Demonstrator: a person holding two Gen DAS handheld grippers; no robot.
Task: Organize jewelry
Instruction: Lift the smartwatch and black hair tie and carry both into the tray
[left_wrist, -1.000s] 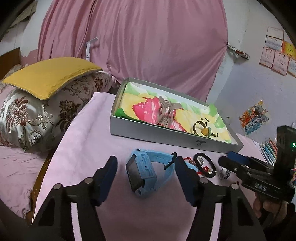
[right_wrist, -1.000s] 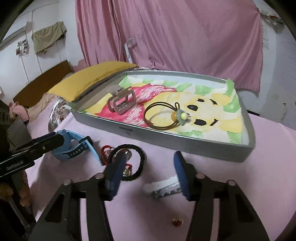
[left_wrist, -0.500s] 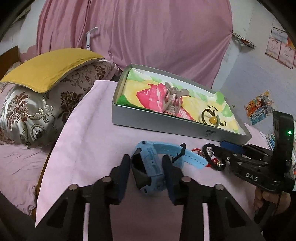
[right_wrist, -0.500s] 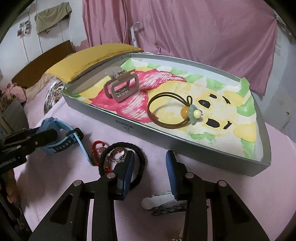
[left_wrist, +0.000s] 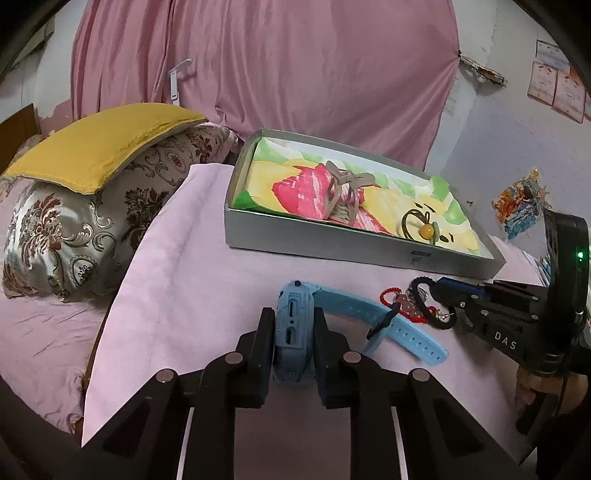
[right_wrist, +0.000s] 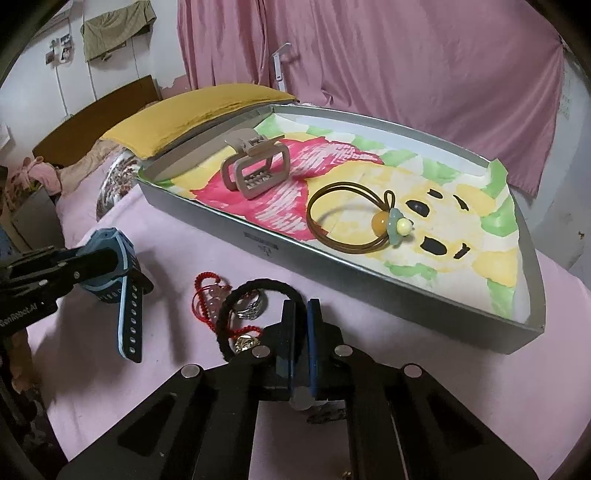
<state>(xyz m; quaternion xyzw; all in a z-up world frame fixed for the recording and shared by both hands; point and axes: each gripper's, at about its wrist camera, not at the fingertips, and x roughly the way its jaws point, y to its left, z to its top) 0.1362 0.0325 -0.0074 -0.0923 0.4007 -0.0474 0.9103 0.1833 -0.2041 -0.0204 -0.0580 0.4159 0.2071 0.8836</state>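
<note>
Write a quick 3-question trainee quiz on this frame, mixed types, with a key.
1. True or false: the left gripper is shut on the blue watch.
2. Which lies in the grey tray? A) claw clip B) red bracelet C) ring
3. What is the right gripper shut on?

Key: 1 true; 2 A; 3 the black hair tie.
</note>
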